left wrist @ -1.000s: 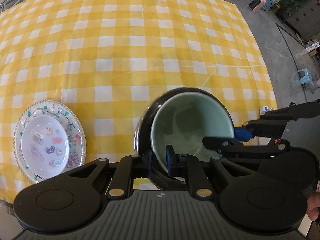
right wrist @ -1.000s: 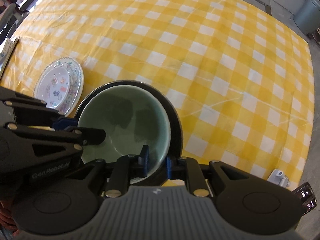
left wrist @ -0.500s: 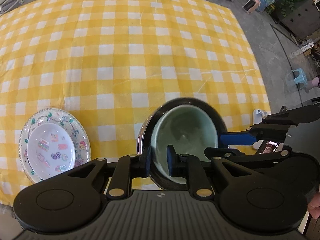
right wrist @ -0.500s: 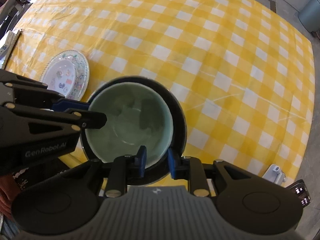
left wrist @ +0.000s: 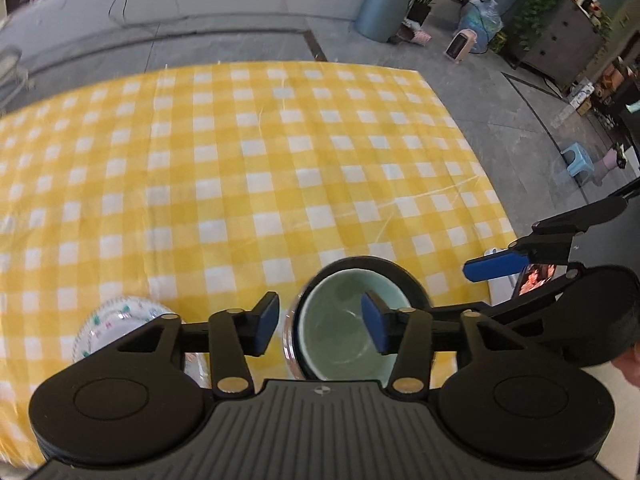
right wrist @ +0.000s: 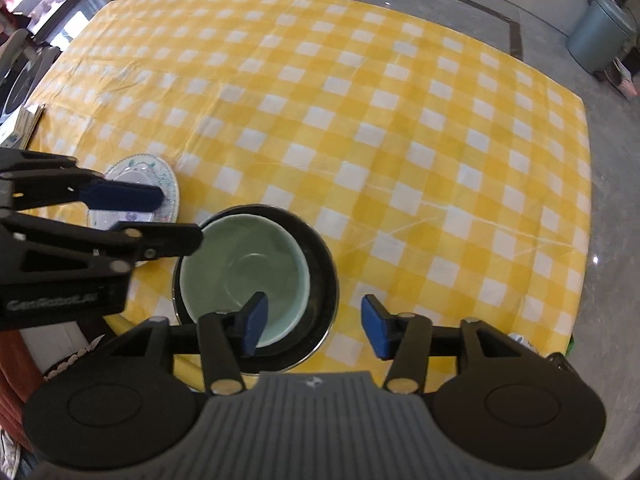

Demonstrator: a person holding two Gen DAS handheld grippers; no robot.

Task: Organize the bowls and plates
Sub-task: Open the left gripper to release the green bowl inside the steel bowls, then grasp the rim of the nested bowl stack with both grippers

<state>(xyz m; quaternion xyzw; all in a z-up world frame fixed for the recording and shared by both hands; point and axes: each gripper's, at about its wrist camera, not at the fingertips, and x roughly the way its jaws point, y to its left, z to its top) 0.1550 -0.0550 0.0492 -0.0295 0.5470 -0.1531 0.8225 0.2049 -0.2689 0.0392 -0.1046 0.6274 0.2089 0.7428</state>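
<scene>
A pale green bowl (left wrist: 344, 320) (right wrist: 244, 264) sits inside a black bowl (left wrist: 416, 288) (right wrist: 320, 264) near the front edge of the yellow checked table. A patterned plate with a small white dish (left wrist: 120, 316) (right wrist: 160, 184) lies to its left. My left gripper (left wrist: 319, 324) is open and empty above the bowls' left rim; it also shows in the right wrist view (right wrist: 160, 216). My right gripper (right wrist: 314, 326) is open and empty above their right rim, and shows in the left wrist view (left wrist: 496, 266).
The yellow checked tablecloth (left wrist: 240, 168) (right wrist: 360, 120) stretches far ahead. A small white object (right wrist: 520, 340) lies at the table's right front corner. Beyond the table are grey floor, a blue-grey bin (left wrist: 384, 4) and plants.
Both grippers have opened, let go of the nested bowls and pulled back and up. The bowls now rest on the table.
</scene>
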